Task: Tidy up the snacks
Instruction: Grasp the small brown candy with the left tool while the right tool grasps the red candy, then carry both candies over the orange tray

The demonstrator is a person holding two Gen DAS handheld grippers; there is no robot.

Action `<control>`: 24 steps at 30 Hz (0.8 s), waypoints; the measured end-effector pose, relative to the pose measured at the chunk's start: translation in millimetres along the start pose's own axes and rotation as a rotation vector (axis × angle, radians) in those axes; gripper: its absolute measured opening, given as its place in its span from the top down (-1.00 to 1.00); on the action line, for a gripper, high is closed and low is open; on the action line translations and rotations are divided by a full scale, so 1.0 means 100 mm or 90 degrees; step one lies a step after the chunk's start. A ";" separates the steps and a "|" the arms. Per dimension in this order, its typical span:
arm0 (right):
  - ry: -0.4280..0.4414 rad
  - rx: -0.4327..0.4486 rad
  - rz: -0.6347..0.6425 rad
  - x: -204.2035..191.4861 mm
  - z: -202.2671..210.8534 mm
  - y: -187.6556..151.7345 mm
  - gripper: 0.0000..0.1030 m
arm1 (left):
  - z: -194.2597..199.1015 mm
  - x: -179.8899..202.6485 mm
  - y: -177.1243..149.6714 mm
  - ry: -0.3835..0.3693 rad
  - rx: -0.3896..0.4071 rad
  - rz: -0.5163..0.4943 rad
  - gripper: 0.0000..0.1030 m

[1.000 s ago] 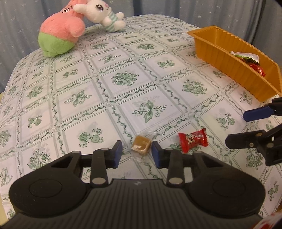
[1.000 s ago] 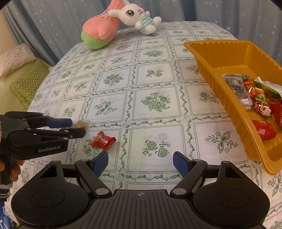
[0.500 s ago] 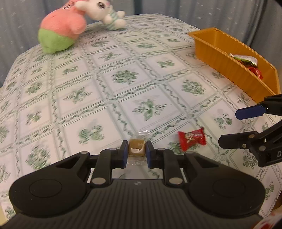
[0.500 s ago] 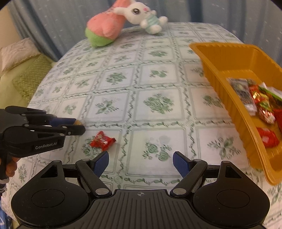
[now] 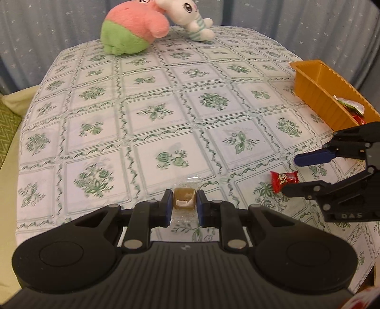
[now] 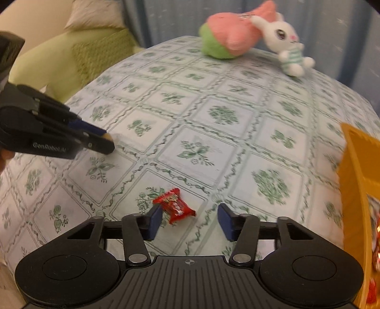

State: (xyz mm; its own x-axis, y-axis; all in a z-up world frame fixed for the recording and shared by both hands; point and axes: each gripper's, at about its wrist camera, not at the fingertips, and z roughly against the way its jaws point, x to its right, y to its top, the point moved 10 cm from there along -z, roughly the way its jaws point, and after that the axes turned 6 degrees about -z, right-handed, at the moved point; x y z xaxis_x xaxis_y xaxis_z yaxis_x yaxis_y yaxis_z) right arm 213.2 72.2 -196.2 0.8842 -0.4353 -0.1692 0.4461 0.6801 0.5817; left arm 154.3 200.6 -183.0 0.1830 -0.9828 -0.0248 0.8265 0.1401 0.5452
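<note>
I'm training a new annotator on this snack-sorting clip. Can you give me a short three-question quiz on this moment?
1. True or false: the left tool is shut on the small brown clear-wrapped candy.
2. Where does the red foil-wrapped candy lie? A) inside the orange plastic tray B) on the green-patterned tablecloth, between the pads of the right tool C) beside the pink and green plush toy
3. What toy leans on the pink and green plush?

Key: 1 true; 2 B, the jaws are closing and do not yet press it; 3 the white plush rabbit.
</note>
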 end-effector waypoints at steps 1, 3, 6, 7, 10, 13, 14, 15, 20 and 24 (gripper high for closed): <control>0.004 -0.003 0.005 -0.02 -0.02 0.01 0.14 | 0.01 -0.01 -0.01 0.001 0.000 0.002 0.64; 0.009 -0.006 0.010 -0.05 -0.06 0.03 0.21 | 0.03 -0.03 -0.03 0.003 -0.001 0.006 0.64; 0.013 -0.015 0.014 -0.09 -0.10 0.04 0.41 | 0.05 -0.05 -0.06 0.006 -0.002 0.010 0.64; 0.012 -0.018 0.015 -0.11 -0.11 0.04 0.57 | 0.06 -0.06 -0.06 0.007 -0.002 0.011 0.64; 0.016 -0.016 0.009 -0.14 -0.10 0.05 0.62 | 0.09 -0.07 -0.07 0.009 0.000 0.014 0.64; 0.012 -0.010 0.001 -0.16 -0.07 0.05 0.66 | 0.12 -0.06 -0.07 0.010 0.003 0.014 0.64; 0.013 -0.007 -0.003 -0.17 -0.04 0.06 0.66 | 0.13 -0.06 -0.07 0.009 0.004 0.014 0.64; 0.013 -0.003 -0.007 -0.18 -0.02 0.06 0.66 | 0.14 -0.05 -0.07 0.009 0.005 0.013 0.64; 0.012 0.017 -0.021 -0.21 0.13 0.09 0.66 | 0.22 0.02 -0.06 0.005 0.013 0.010 0.64; 0.011 0.036 -0.050 -0.19 0.29 0.09 0.66 | 0.32 0.12 -0.03 -0.002 0.021 -0.001 0.64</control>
State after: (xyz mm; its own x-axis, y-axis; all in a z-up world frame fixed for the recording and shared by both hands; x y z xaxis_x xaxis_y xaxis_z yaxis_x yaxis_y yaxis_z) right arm 196.3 69.7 -164.8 0.8495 -0.4748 -0.2300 0.5060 0.6099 0.6099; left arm 137.0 184.9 -158.5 0.1803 -0.9834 -0.0224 0.8085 0.1352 0.5727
